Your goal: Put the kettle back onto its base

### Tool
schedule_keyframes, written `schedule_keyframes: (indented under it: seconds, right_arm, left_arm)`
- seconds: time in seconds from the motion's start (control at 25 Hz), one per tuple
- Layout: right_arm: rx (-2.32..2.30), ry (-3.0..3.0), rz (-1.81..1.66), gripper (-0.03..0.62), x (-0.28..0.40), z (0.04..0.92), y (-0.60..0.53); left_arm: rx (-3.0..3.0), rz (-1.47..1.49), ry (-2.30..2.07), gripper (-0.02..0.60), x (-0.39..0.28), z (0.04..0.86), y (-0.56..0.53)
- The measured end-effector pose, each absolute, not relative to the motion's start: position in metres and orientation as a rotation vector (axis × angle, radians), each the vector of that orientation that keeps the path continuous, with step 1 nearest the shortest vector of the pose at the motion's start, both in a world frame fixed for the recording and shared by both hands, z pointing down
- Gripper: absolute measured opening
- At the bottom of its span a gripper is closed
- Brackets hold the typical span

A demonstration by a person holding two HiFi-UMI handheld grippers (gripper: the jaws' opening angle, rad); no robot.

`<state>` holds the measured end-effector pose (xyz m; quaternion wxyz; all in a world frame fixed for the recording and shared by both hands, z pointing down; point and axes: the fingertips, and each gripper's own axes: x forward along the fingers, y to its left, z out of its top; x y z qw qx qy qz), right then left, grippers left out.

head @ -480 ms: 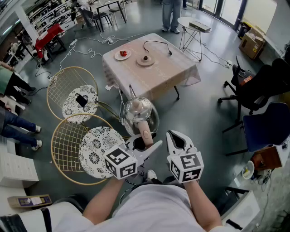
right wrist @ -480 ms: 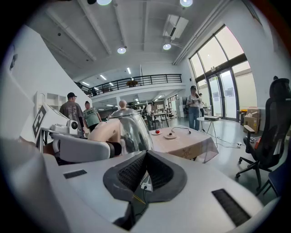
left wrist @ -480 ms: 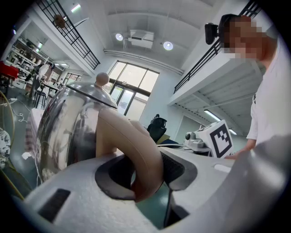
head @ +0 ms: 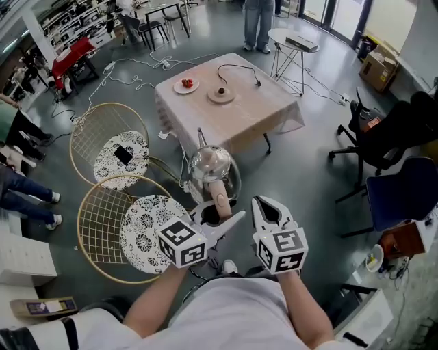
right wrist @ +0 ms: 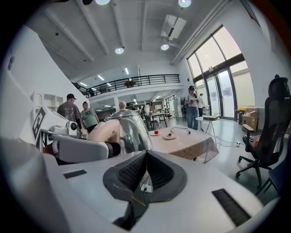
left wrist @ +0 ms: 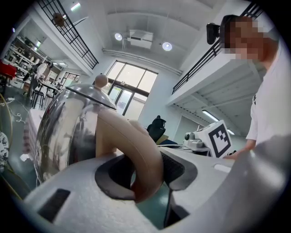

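A glass kettle with a metal lid and a beige handle hangs in the air in front of me, short of the table. My left gripper is shut on that handle, with its pads either side of the curved grip and the kettle body beyond them. Just to the right, my right gripper is shut with nothing in it, its pads meeting. The round kettle base with its black cord lies on the cloth-covered table further ahead, and it also shows small in the right gripper view.
A plate with red fruit sits beside the base. Two round wire chairs with patterned cushions stand on the left. Office chairs are on the right, a small side table and a standing person beyond. Cables cross the floor.
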<state>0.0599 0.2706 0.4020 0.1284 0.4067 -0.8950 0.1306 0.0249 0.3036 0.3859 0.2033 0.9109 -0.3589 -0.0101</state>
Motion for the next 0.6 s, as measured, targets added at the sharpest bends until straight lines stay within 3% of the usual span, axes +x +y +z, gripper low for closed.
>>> schedule_keyframes:
  seconds: [0.6]
  right_arm:
    - [1.262, -2.584, 0.357, 0.005, 0.080, 0.402, 0.243]
  left_arm:
    - [2.580, -0.041, -0.928, 0.153, 0.044, 0.385, 0.273]
